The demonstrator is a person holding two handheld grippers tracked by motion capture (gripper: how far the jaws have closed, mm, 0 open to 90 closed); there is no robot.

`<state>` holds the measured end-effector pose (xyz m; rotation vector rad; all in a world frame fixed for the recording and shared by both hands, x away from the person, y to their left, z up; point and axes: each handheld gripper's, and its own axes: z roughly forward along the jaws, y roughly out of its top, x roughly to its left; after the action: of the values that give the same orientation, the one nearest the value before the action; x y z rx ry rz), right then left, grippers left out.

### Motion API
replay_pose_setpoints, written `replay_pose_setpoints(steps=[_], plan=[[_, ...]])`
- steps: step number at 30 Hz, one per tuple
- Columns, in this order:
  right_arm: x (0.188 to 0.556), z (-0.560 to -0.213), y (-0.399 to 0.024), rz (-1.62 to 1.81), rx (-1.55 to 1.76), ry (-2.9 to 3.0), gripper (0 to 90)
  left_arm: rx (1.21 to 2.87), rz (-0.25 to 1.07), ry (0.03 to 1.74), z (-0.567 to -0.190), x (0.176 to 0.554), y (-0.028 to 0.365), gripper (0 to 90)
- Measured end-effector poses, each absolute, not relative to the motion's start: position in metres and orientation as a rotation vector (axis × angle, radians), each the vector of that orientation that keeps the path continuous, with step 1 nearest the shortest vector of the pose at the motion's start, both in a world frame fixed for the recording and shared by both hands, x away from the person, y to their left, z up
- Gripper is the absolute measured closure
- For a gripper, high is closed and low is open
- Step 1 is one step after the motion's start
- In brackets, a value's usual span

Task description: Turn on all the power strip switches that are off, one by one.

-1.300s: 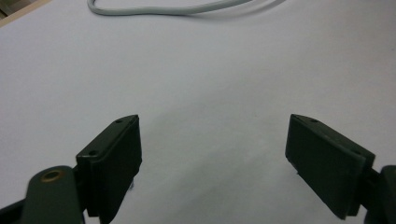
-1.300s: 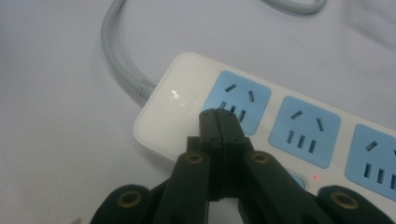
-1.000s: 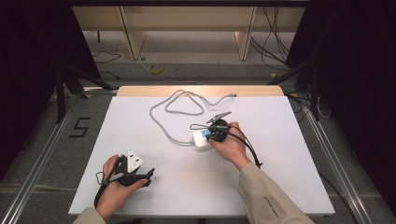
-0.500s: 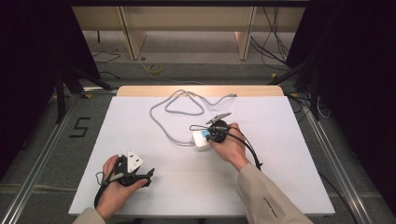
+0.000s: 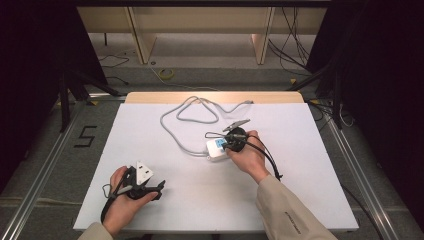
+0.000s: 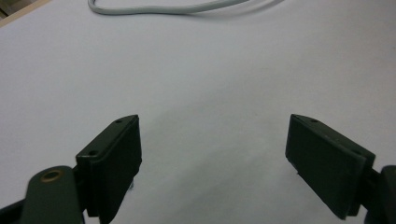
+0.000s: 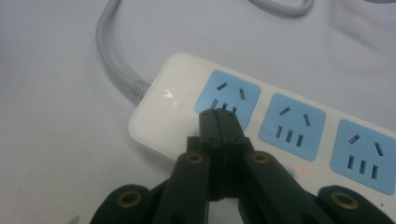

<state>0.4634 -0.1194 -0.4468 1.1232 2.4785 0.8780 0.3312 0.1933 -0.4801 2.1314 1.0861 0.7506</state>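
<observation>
My left gripper (image 5: 150, 189) rests low on the white table (image 5: 310, 200), jaws spread wide with nothing between them; ahead of it lies bare table, and beyond that a run of the grey cable (image 6: 159, 8). The power strip (image 7: 261, 121) lies well off to its right, so my right hand is plainly the nearer one. My right gripper (image 7: 219, 122) is clenched tight on nothing, its joined tips touching or just above the strip near the first blue socket (image 7: 228, 96). The strip's long axis runs away to the right of those tips, cut off at the frame edge. A small switch may sit under the jaws; I can't tell.
</observation>
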Motion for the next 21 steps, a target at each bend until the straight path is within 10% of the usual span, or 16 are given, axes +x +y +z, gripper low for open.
replay_pose_setpoints(steps=[21], plan=[[0.4641, -0.4416, -0.1281, 0.865, 1.132, 2.473, 90.0, 2.124, 0.755, 1.087, -0.48, 0.3312, 0.1933, 18.3]])
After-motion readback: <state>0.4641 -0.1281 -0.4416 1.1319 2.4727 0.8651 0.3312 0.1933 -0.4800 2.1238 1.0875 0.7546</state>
